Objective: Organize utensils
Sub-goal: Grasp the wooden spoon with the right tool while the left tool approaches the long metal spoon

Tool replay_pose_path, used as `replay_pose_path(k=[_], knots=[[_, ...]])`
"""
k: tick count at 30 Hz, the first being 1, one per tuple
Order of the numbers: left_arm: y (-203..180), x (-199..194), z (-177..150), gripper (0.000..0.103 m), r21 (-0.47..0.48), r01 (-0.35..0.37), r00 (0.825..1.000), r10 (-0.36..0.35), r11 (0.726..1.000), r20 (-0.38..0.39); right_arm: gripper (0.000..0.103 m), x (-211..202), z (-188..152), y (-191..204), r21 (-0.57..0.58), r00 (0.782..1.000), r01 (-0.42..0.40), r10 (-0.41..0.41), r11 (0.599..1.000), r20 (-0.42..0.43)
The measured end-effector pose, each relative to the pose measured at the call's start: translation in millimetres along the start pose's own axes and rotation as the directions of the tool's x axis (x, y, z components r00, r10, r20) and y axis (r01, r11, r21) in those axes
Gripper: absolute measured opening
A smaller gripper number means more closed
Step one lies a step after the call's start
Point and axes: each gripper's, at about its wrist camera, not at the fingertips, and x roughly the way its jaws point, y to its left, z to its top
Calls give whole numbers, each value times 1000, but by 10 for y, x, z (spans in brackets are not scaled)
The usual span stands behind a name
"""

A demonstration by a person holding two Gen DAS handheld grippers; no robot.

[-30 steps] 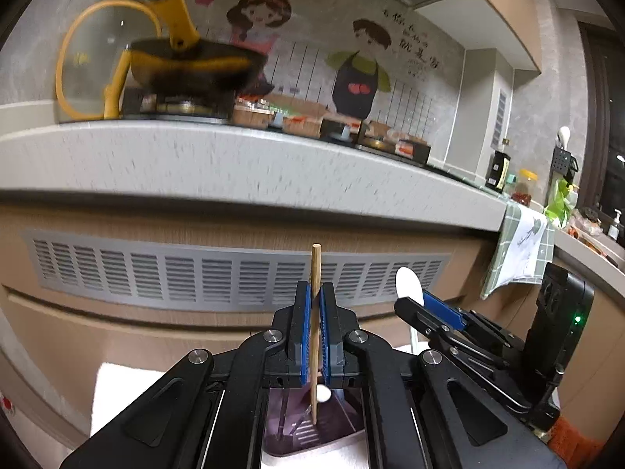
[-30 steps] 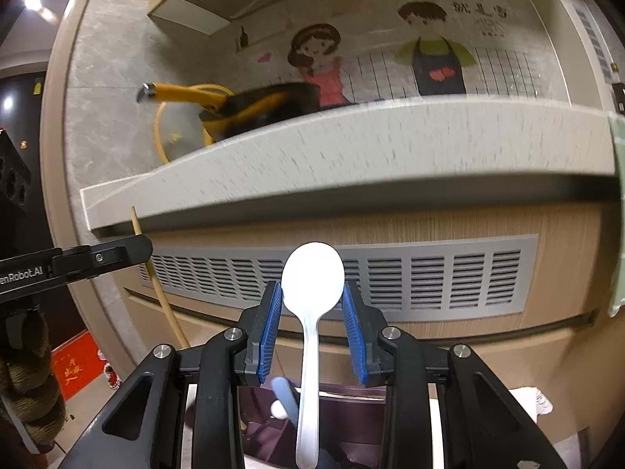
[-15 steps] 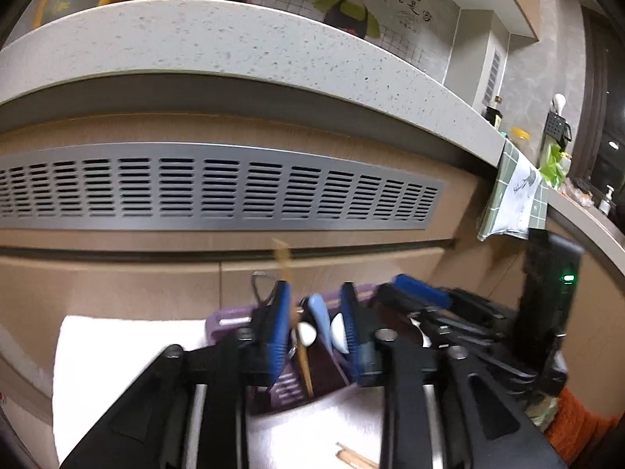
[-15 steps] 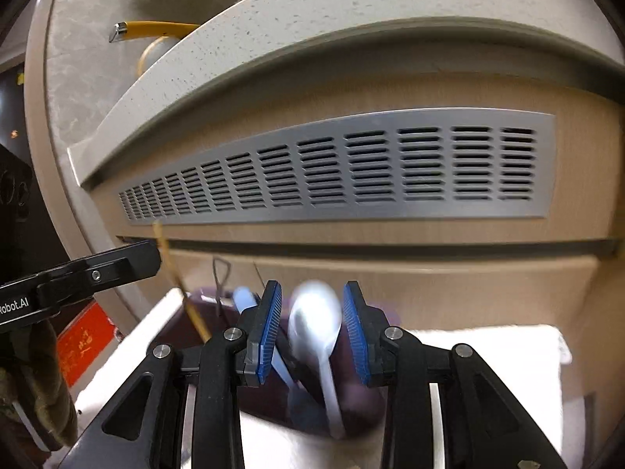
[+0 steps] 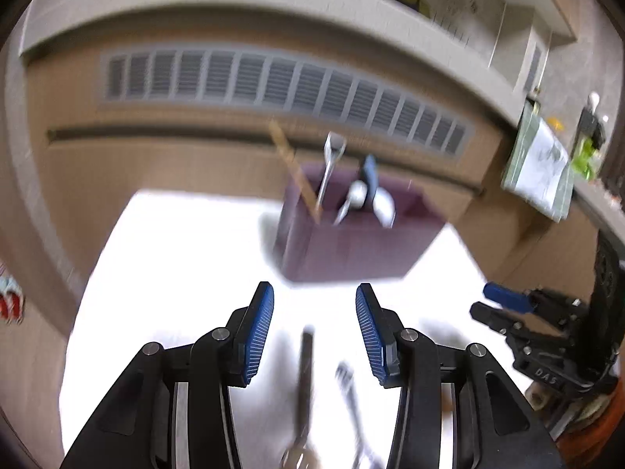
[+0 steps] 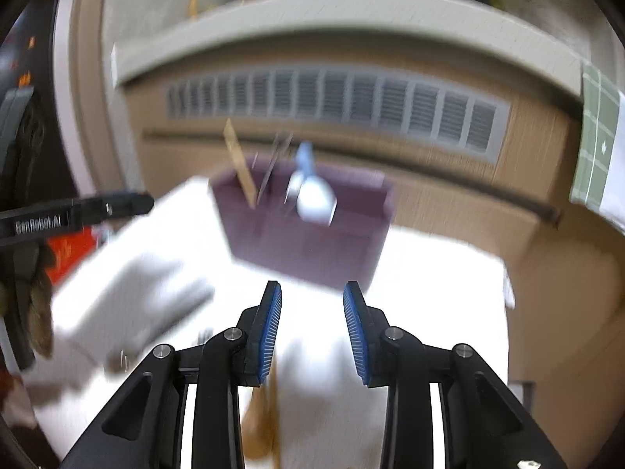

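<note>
Purple holder [image 5: 351, 246] contains chopstick [image 5: 299, 179], spoons [image 5: 381, 203], fork [image 5: 330, 164].

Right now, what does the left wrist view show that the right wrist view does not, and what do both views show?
Only the left wrist view shows the left gripper, its jaws opening with nothing between them, a dark-handled utensil and a blurred metal fork lying on the white cloth.

Only the right wrist view shows the right gripper open and empty, and a brown wooden utensil below it.

Both show the purple utensil box holding a wooden chopstick and a white plastic spoon, before the grey vent grille.
</note>
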Motion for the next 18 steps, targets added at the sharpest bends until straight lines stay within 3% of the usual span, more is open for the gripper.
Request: replay_pose_path(k=[4,8,12,15,18], knots=[[97,-56,-427,45,-3,16,997,-16,1000,-71,31,29,-302,284,-92,997,5,-12,996,-73],[233,-123,-678,45,-42,0,996,-4,999,-90,30,223,-408,441,-110,988,-61,44,992,-147],[369,-105,-768,45,-79,-14,993,4,997,-114,28,433,-404,473,-76,980,-95,79,993,-184],[394,-68,-785,45,-83,-12,992,2,996,-124,17,600,-353,429,-35,973,-92,82,995,-213],[345,-17,-777,45,-69,-2,991,-7,998,-133,17,728,-321,410,-13,967,-78,73,997,-242]])
